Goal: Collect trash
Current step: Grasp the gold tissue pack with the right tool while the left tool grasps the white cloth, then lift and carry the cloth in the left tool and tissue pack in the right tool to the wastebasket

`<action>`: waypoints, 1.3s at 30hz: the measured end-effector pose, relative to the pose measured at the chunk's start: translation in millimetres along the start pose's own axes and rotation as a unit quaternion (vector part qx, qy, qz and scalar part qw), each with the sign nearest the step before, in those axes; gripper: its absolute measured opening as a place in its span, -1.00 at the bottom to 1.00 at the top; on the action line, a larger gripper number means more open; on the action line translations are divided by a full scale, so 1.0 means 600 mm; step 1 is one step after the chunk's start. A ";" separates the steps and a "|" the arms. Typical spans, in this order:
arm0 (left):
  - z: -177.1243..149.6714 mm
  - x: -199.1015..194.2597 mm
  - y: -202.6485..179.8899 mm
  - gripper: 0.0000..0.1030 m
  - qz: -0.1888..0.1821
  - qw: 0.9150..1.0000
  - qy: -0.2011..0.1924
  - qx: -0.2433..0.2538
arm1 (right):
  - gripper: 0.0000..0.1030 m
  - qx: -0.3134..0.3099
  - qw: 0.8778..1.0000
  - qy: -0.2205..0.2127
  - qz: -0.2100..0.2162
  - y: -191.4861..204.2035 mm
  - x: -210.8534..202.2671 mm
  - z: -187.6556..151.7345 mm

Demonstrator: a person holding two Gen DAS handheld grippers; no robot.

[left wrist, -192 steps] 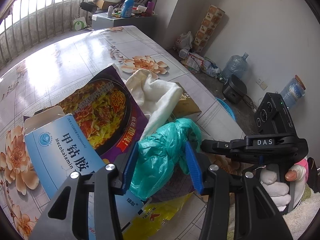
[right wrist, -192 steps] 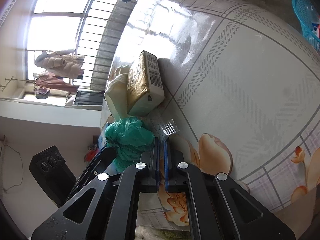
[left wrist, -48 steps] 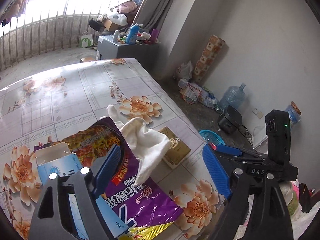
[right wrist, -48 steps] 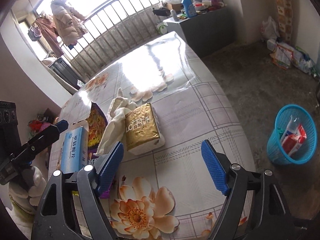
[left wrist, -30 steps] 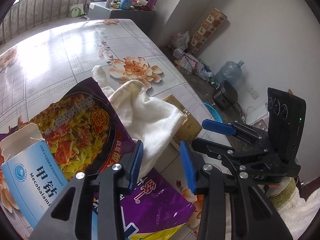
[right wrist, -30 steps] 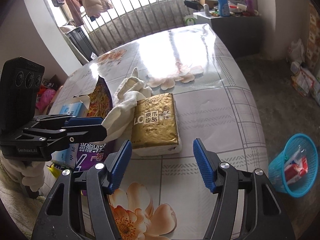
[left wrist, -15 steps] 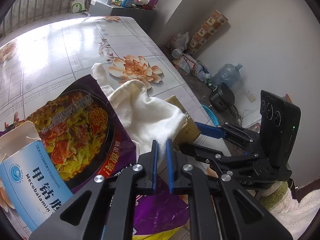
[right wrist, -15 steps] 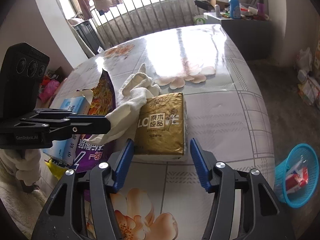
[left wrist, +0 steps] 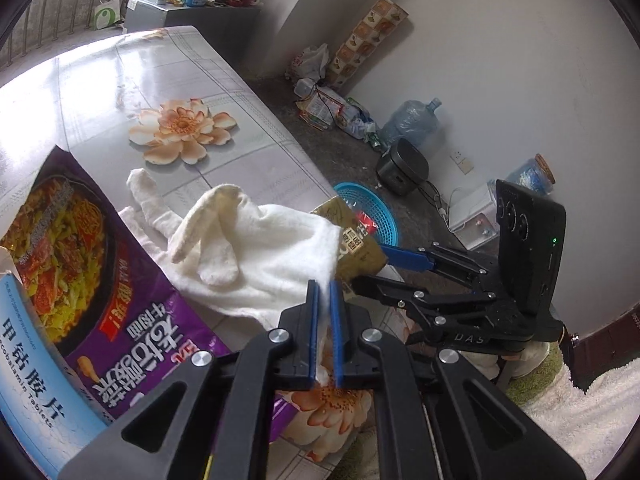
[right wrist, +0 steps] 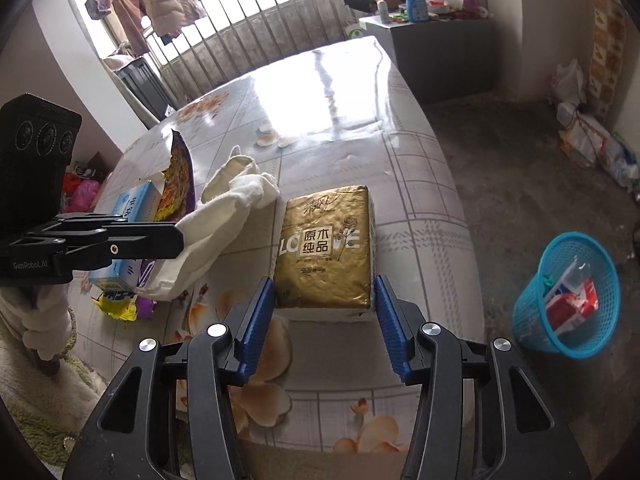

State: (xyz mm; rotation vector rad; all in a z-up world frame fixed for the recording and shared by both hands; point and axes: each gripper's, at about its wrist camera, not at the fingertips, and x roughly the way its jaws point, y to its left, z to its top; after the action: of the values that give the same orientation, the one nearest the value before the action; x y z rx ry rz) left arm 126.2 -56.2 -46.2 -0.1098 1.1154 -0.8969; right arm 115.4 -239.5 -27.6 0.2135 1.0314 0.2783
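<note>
My left gripper (left wrist: 325, 300) is shut on the edge of a white cloth glove (left wrist: 256, 252), which lies on the flowered table (left wrist: 120, 72) and also shows in the right wrist view (right wrist: 224, 216). My right gripper (right wrist: 325, 312) is open, its blue pads on either side of the near end of a gold tissue pack (right wrist: 326, 248); contact is not clear. The pack's corner shows behind the glove in the left wrist view (left wrist: 354, 240). A purple snack bag (left wrist: 80, 248) and a blue medicine box (left wrist: 28, 364) lie to the left.
A blue trash basket (right wrist: 572, 296) with red and white wrappers stands on the floor right of the table; it shows past the table edge in the left wrist view (left wrist: 368, 216). A yellow wrapper (right wrist: 116, 306) lies at the table's near edge. A water jug (left wrist: 412, 122) stands by the wall.
My left gripper has closed on the white glove's edge. My right gripper has moved in and narrowed around the gold tissue pack.
</note>
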 end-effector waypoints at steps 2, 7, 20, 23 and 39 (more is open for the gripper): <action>-0.010 0.010 -0.008 -0.89 0.003 1.000 0.011 0.006 | -0.07 0.006 1.000 0.002 -0.010 -0.009 -0.013 -0.011; -0.018 0.032 -0.015 -0.43 0.044 0.999 0.021 0.020 | -0.06 0.025 0.999 0.005 -0.021 -0.023 -0.030 -0.028; -0.020 0.084 -0.051 -0.14 0.129 0.986 0.033 0.105 | 0.24 0.049 0.998 -0.012 -0.025 -0.035 -0.041 -0.020; -0.021 0.095 -0.053 -0.14 0.148 0.981 0.039 0.115 | 0.24 0.044 0.999 -0.011 -0.025 -0.029 -0.032 -0.017; -0.025 0.118 -0.070 -0.16 0.178 0.976 0.034 0.124 | 0.21 0.039 0.999 0.017 -0.033 -0.023 0.003 -0.023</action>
State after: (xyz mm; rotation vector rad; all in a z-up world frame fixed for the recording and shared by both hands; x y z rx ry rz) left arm 100.2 -126.1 -83.8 0.3199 1.0351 -0.7137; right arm 106.2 -251.4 -40.2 0.2454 1.0818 0.1826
